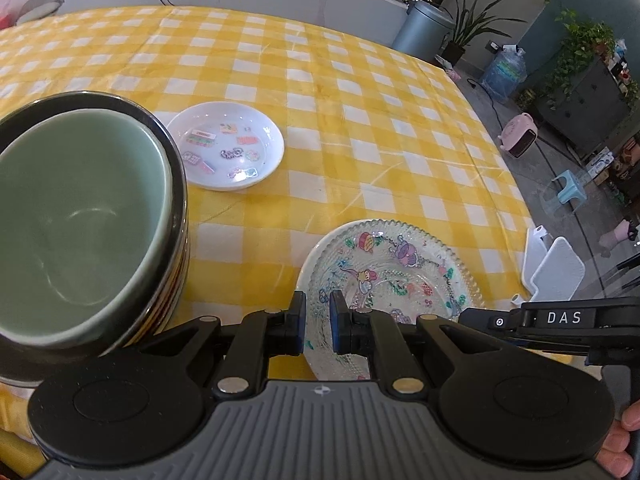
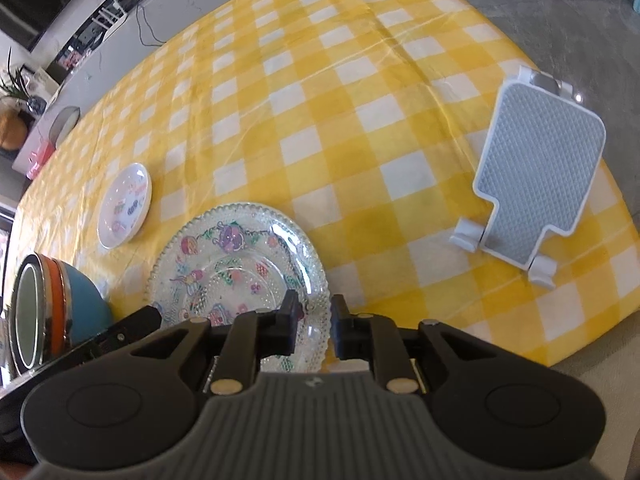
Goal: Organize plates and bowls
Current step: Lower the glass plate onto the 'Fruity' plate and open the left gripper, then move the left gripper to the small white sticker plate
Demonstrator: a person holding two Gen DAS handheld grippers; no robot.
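A clear glass plate (image 1: pixel 394 276) with cartoon stickers and a beaded rim lies on the yellow checked tablecloth (image 1: pixel 360 120). My left gripper (image 1: pixel 318 326) hovers over its near left edge, jaws slightly apart with nothing between them. My right gripper (image 2: pixel 312 328) is at the plate's (image 2: pixel 236 264) near right rim, jaws slightly apart around the rim; contact is unclear. A stack of nested bowls (image 1: pixel 80 220), green one innermost, stands at the left; it also shows in the right wrist view (image 2: pixel 52 320). A small white sticker plate (image 1: pixel 226 146) lies beyond it (image 2: pixel 125 205).
A white and grey folding stand (image 2: pixel 536 176) sits near the table's right edge (image 1: pixel 554 264). Beyond the table are a grey bin (image 1: pixel 422 26), potted plants, a water jug, a pink heater and a blue stool on the floor.
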